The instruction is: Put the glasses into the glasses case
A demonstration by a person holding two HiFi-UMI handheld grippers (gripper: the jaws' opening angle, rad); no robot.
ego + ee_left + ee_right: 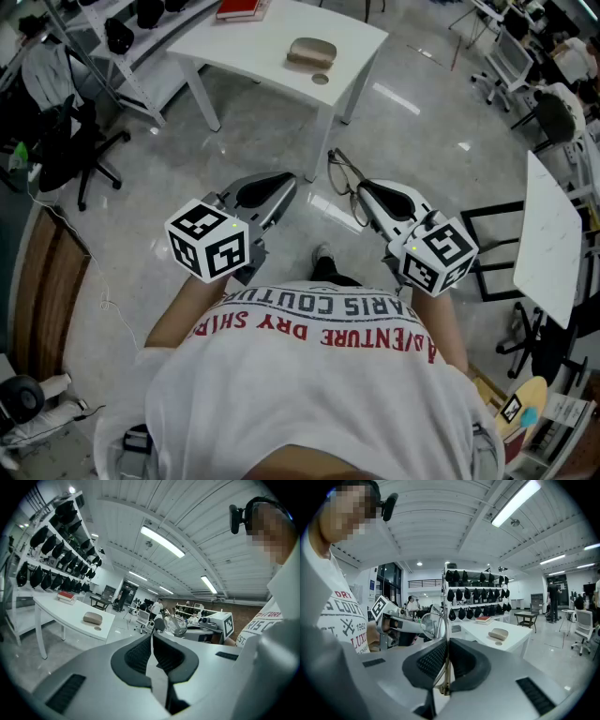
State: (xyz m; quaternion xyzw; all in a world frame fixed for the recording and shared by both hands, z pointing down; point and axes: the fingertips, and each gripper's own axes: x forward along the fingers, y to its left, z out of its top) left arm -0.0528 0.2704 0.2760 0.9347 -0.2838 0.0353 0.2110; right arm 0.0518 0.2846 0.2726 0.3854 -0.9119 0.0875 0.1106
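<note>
Glasses [344, 178]: thin wire ones, up in the air over the floor, at the tip of the right gripper [364, 190]. They are well apart from the case.
Right gripper: its jaws are squeezed tight on one thin side arm of the glasses. A round lens sticks up past the jaws, a bit to the left.
Left gripper [286, 180]: its jaws are pressed together with nothing between them. It is near the right gripper, on its left, and does not touch the glasses.
Glasses case [311, 52]: tan and looks shut. It lies on the far white table [262, 47].
Small round thing [321, 79]: on the table, just beside the case, on its near side.
Red book [242, 8]: at the far edge of the table, left of the case.
Person [319, 375]: in a white shirt with letters, at the near edge, holding both grippers out in front.
</note>
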